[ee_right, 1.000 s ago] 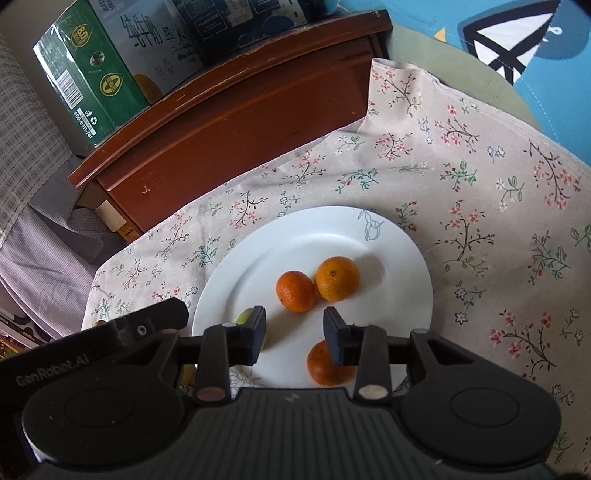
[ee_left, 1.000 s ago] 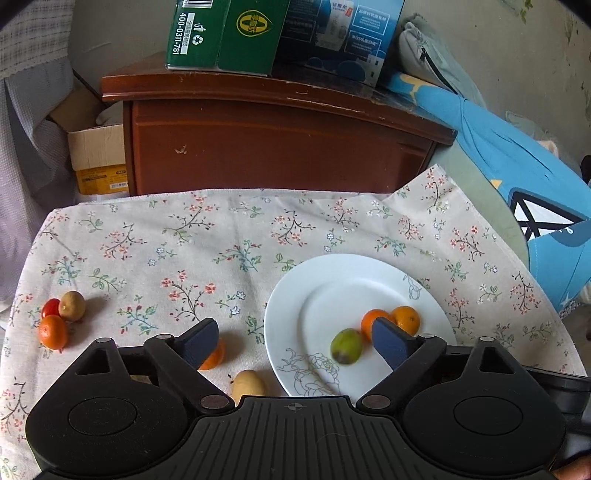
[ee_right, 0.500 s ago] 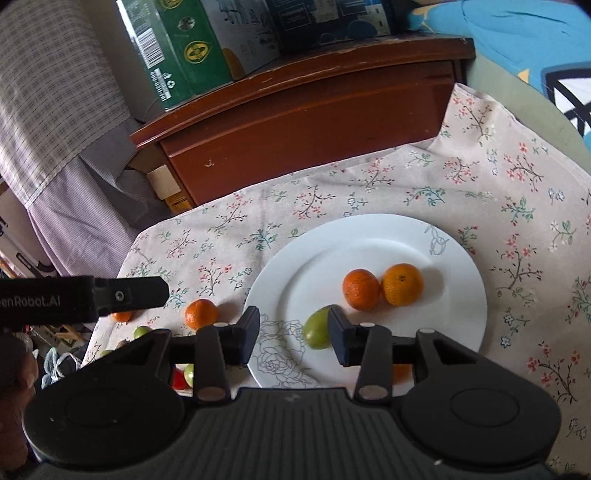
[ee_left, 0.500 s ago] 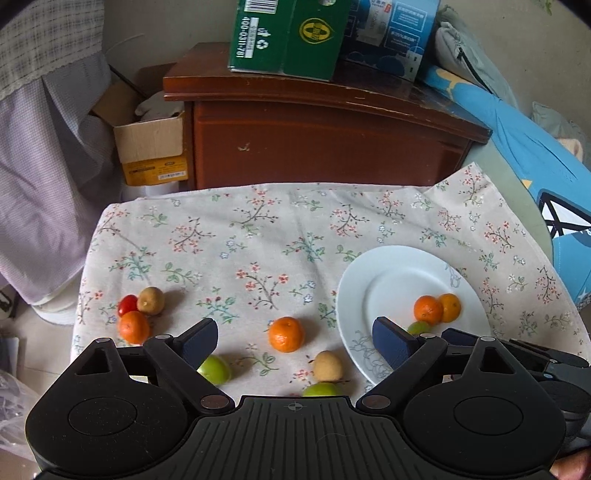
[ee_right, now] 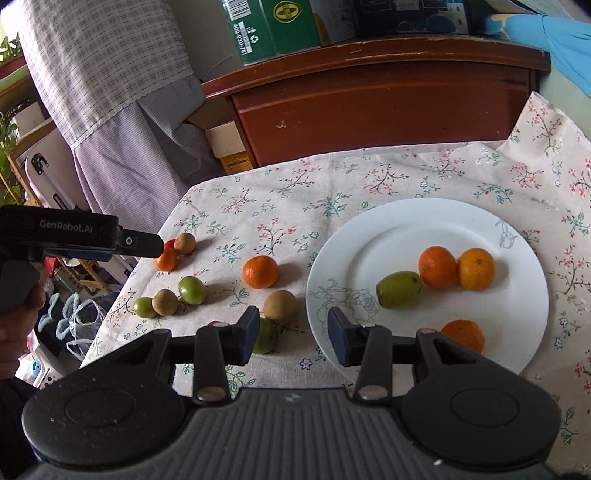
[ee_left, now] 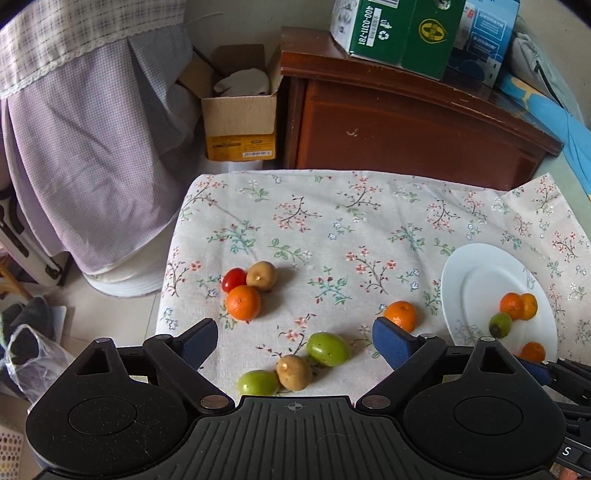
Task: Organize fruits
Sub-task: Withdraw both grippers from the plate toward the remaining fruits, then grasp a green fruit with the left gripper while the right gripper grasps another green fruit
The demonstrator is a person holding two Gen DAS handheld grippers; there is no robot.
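Observation:
A white plate point(ee_right: 406, 229) on the floral cloth holds three oranges point(ee_right: 437, 266) and a green fruit point(ee_right: 398, 290). My right gripper point(ee_right: 294, 336) hovers over the plate's near left rim, open, with nothing between its fingers. Left of the plate lie a loose orange point(ee_right: 260, 271), a brown fruit point(ee_right: 280, 306) and a green one point(ee_right: 264, 336). My left gripper point(ee_left: 295, 341) stands wide open above a green fruit point(ee_left: 328, 349), a brown fruit point(ee_left: 293, 372) and another green one point(ee_left: 258, 383). Farther off sit a tomato point(ee_left: 233, 278), a brown fruit point(ee_left: 261, 275) and an orange point(ee_left: 243, 302).
A dark wooden cabinet point(ee_left: 406, 122) with a green carton point(ee_left: 391, 29) stands behind the table. A cardboard box point(ee_left: 240, 122) and checked cloth point(ee_left: 92, 147) are at the left, where the table edge point(ee_left: 166, 295) drops to a cluttered floor. Blue bedding point(ee_right: 565, 40) lies at the right.
The left gripper swung left, so the plate slid to the right edge and the loose fruits came between its fingers. The right gripper rolled level, drew back from the plate, and its jaws widened slightly.

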